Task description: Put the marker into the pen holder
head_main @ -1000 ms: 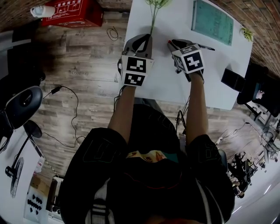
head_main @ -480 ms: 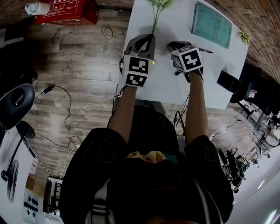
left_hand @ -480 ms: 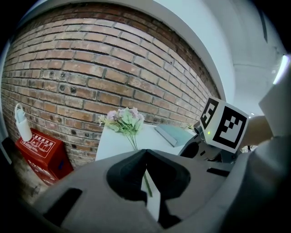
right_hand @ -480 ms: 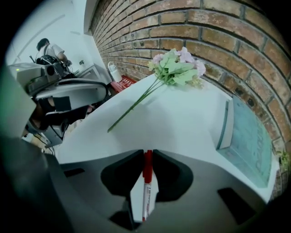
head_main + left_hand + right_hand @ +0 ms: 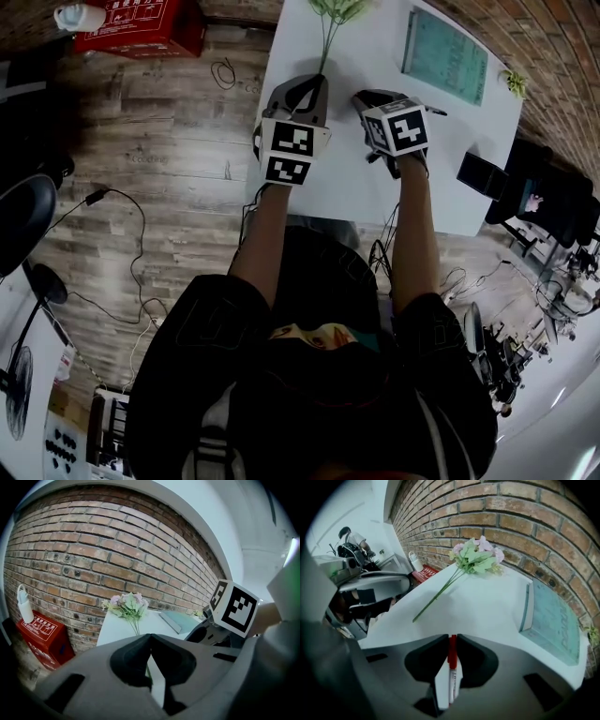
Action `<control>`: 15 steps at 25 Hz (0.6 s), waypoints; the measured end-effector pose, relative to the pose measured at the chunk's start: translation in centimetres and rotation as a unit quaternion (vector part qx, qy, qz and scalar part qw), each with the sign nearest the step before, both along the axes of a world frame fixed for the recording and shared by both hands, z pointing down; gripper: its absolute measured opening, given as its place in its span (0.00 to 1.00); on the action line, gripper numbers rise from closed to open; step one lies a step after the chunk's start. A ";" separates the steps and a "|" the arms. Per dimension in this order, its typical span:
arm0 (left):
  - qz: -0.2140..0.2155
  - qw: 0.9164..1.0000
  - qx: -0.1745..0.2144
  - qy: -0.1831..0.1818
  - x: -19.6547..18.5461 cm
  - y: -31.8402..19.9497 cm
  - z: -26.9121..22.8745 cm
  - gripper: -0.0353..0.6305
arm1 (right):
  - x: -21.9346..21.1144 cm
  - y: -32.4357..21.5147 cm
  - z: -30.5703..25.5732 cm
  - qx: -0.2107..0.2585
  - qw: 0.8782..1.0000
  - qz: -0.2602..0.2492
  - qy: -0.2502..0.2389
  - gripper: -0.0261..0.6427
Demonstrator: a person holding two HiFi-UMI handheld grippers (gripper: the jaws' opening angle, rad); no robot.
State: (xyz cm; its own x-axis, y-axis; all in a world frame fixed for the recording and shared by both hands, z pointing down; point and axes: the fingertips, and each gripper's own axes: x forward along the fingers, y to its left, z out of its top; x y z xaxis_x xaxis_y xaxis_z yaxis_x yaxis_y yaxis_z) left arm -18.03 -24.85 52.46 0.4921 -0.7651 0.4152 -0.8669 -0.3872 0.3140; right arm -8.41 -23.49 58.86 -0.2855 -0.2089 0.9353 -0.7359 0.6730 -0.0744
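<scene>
My right gripper (image 5: 453, 637) is shut on a marker (image 5: 451, 672) with a red cap (image 5: 452, 649); the marker lies lengthwise between the jaws, cap at the tips. In the head view this right gripper (image 5: 371, 97) hovers over the white table (image 5: 375, 187) near its front edge. Beside it on the left, my left gripper (image 5: 309, 86) is shut with nothing in it; its jaws meet at the tips in the left gripper view (image 5: 150, 637). No pen holder shows in any view.
A bunch of artificial flowers (image 5: 476, 555) with a long green stem lies on the table ahead, seen also as flowers (image 5: 330, 19). A teal book (image 5: 445, 54) lies at the far right by the brick wall. A red box (image 5: 141, 23) stands on the floor at left. A black object (image 5: 478, 173) sits at the table's right edge.
Both grippers keep nearly the same places over the table's near side, the right one still shut on the marker. The head view has drifted slightly.
</scene>
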 end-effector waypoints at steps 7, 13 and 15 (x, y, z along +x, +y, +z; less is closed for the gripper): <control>-0.008 1.000 0.017 -0.006 1.5 0.3 -1.5 0.06 | 0.4 -0.7 -3.1 0.059 0.995 0.033 -0.073 0.13; -0.019 0.999 0.030 -0.014 3.1 1.0 -2.9 0.06 | 1.8 -0.7 -6.4 0.108 0.983 0.065 -0.131 0.13; -0.025 0.999 0.034 -0.015 3.8 1.3 -3.5 0.06 | 2.5 -0.6 -7.5 0.123 0.978 0.071 -0.151 0.13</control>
State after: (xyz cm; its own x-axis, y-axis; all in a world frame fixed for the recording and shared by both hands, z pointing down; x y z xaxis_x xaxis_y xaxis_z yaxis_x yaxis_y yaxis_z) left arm -14.26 -23.58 49.01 0.4413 -0.8151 0.3752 -0.8940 -0.3635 0.2619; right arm -5.93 -24.12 51.39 -0.4920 -0.4749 0.7296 -0.7933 0.5898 -0.1510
